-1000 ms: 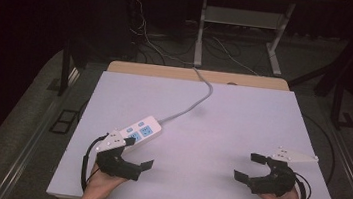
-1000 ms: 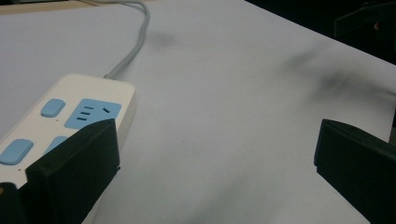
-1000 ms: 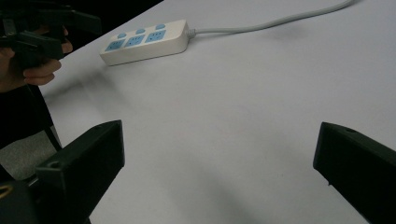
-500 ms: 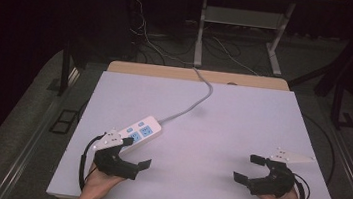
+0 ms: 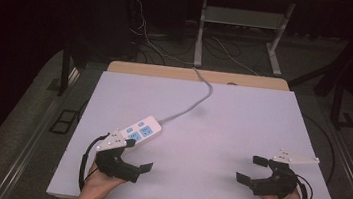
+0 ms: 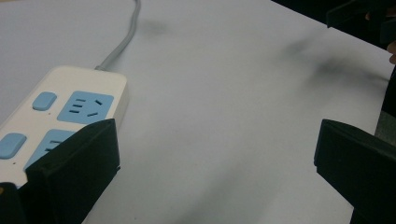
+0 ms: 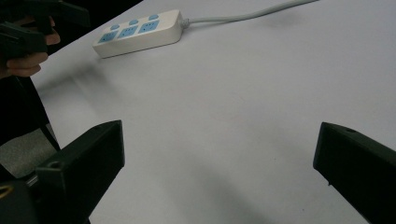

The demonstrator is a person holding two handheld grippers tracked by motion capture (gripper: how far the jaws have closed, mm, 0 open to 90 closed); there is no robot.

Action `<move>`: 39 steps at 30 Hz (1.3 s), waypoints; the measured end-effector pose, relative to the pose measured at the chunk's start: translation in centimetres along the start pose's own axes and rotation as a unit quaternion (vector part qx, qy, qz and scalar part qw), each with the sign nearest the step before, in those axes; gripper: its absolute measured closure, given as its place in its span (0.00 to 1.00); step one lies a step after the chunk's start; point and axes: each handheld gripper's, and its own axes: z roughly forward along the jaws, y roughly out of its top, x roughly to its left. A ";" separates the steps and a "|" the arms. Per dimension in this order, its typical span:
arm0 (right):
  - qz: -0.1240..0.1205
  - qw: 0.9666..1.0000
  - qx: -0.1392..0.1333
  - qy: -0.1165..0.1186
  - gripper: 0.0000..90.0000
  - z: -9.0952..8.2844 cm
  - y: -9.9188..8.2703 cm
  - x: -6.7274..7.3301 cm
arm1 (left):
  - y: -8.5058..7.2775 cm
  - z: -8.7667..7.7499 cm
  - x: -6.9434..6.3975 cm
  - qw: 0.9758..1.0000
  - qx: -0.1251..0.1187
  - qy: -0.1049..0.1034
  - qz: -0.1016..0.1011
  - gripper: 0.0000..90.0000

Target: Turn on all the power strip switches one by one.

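Observation:
A cream power strip [image 5: 141, 131] with blue sockets and blue switches lies on the left half of the white table [image 5: 233, 116]; its grey cable [image 5: 194, 104] runs off the far edge. My left gripper [image 5: 139, 155] stands open just in front of the strip's near end, with nothing between its fingers. In the left gripper view the power strip [image 6: 65, 112] sits beside and partly behind the left jaw. My right gripper [image 5: 252, 169] is open near the front right of the table, holding nothing. In the right gripper view the power strip [image 7: 140, 31] lies far off at the upper left.
Bare white tabletop spans the space between the two grippers. A wooden strip [image 5: 167, 72] borders the table's far edge. Beyond it stand dark floor, loose cables [image 5: 161, 42] and a metal table frame [image 5: 203, 27].
Both hands have drawn slightly back toward the front edge of the table. The jaws stay open and the power strip has not moved.

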 end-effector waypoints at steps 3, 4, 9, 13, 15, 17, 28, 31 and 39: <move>0.000 1.000 0.001 0.000 0.02 0.0 0.0 -0.1 | 0.2 -0.3 0.1 1.000 0.003 0.000 -0.002 0.00; 0.000 1.000 0.002 -0.001 0.02 0.0 -0.1 -0.1 | 0.2 -0.4 0.2 1.000 0.006 -0.001 -0.001 0.00; 0.001 1.000 0.004 -0.001 0.02 0.1 -0.1 -0.1 | 0.6 -1.0 0.6 1.000 0.016 0.000 -0.001 0.00; 0.000 1.000 0.005 -0.001 0.02 0.1 -0.1 -0.1 | 0.7 -1.4 0.8 1.000 0.027 0.001 0.002 0.00; -0.001 1.000 0.007 -0.001 0.02 0.1 -0.1 -0.1 | 0.7 -1.5 0.9 1.000 0.030 0.002 0.001 0.00; 0.000 1.000 0.007 -0.001 0.02 0.2 -0.1 -0.1 | 0.8 -1.7 1.1 1.000 0.031 0.003 0.000 0.00; 0.002 1.000 0.005 -0.005 0.02 0.0 -0.2 -0.3 | 1.9 -2.3 2.2 0.999 0.044 0.010 0.002 0.00; 0.002 1.000 0.005 -0.006 0.02 0.0 -0.2 -0.3 | 2.3 -2.4 2.3 0.999 0.047 0.012 0.004 0.00; 0.000 1.000 0.003 -0.009 0.02 -0.1 -0.2 -0.2 | 3.3 -2.7 2.9 0.998 0.058 0.012 0.006 0.00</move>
